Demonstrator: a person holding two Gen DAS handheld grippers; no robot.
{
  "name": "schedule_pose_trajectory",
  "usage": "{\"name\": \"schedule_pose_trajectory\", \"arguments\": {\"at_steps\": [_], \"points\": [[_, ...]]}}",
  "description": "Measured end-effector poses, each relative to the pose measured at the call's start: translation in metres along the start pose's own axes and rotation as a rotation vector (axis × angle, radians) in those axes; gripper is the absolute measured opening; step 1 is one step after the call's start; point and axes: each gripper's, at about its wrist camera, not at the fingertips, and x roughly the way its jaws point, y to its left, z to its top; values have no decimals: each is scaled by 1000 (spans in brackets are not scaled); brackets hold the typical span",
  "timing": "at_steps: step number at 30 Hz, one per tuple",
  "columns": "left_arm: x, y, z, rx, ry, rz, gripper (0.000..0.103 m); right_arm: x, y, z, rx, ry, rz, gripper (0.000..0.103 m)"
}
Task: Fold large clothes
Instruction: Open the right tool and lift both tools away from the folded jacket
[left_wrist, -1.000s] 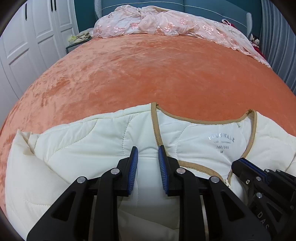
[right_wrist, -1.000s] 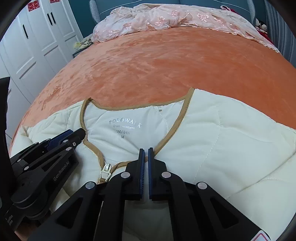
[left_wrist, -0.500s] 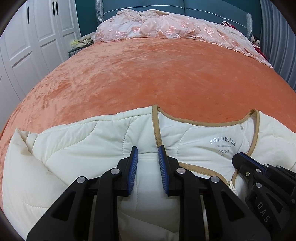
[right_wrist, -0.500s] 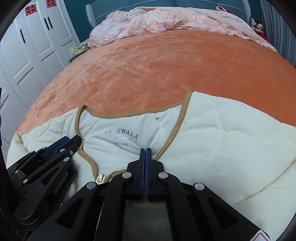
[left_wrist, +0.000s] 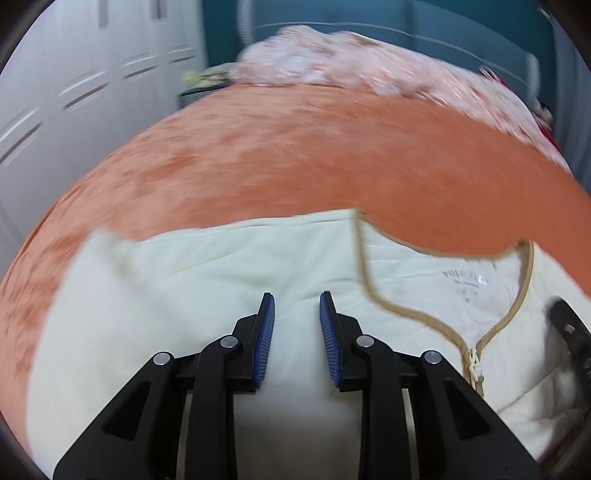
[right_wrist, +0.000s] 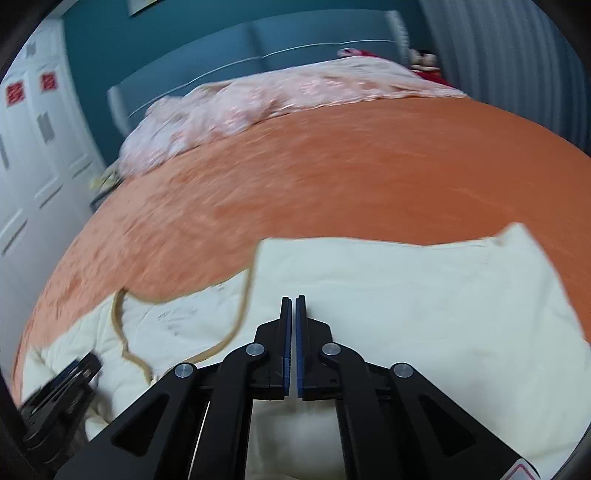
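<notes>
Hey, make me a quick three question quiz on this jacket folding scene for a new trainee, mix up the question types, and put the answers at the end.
1. True or false: the left gripper stands open over the cream jacket.
2. Multiple choice: the jacket lies on a) a blue rug, b) an orange bedspread, c) a bare wooden floor.
3. Fill in: the right gripper has its pads nearly ____; whether fabric is pinched between them cannot be told.

Key: 1 true; 2 b; 3 together.
</notes>
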Motion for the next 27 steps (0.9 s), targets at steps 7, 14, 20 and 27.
{"name": "schedule_pose_trajectory", "arguments": {"at_steps": [7, 14, 20, 27], "points": [[-109, 90, -19, -108, -131, -31, 84, -110, -61, -15, -69, 24, 62, 20], [-173, 173, -106, -9, 171, -129, 90, -244, -151, -95, -193, 138, 36, 62], [-220, 239, -195, -98, 278, -103, 91, -311, -225, -164, -59, 268, 0, 65], [-235, 265, -239, -209, 345, -174, 91, -324, -250, -214, 161, 372, 115, 65]]}}
